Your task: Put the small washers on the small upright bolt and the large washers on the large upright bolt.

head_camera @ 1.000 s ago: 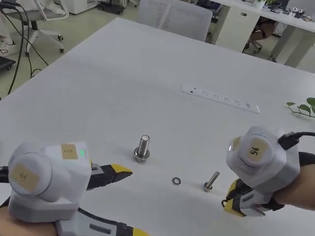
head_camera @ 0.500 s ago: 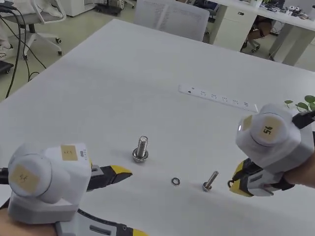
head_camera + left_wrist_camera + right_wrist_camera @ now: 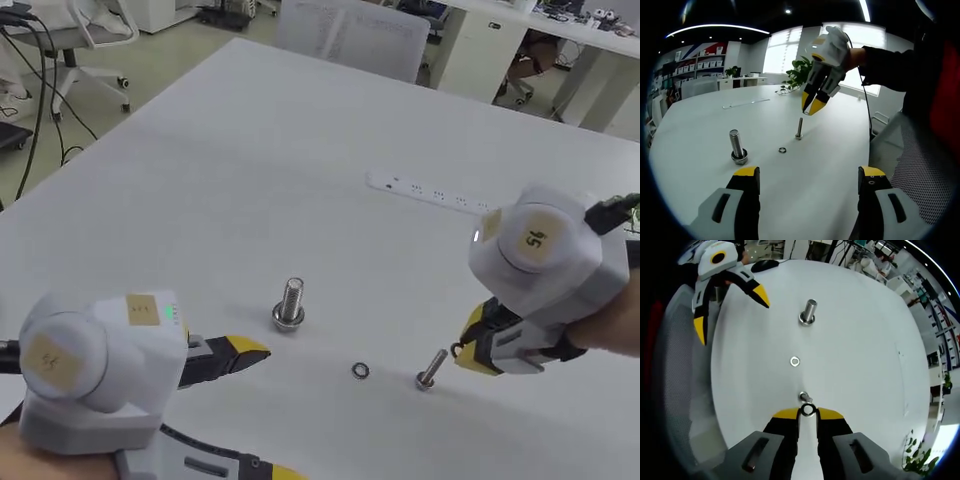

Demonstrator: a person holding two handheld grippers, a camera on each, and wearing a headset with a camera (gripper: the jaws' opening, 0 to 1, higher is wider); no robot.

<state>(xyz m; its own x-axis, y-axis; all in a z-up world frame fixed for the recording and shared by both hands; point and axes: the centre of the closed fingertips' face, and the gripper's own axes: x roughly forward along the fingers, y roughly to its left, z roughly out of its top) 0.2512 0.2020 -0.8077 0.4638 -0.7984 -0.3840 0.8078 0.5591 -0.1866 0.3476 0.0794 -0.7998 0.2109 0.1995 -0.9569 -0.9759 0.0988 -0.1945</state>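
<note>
At the near left, the left claw (image 3: 270, 410) hangs low over the white desk (image 3: 250, 150) with its two yellow-tipped jaws spread wide and nothing between them; its own view (image 3: 809, 172) shows the same broad gap. Just beyond its tips the large bolt (image 3: 290, 302) stands upright, head down on the desk, with a ring-like collar at its base that may be a washer, though I cannot tell for sure. To the right of it, well apart from both bolts and roughly between them, a loose washer (image 3: 360, 371) lies flat on the desk. Next comes the small bolt (image 3: 431, 368), also standing on its head. The right claw (image 3: 462, 350) hovers just above and beside the small bolt's top, pointing down at it. In the right gripper view its jaws (image 3: 807, 412) are pinched together on a held washer (image 3: 808, 410), a small ring just beside the bolt's tip. A white power strip (image 3: 440, 197) lies farther back on the desk.
</note>
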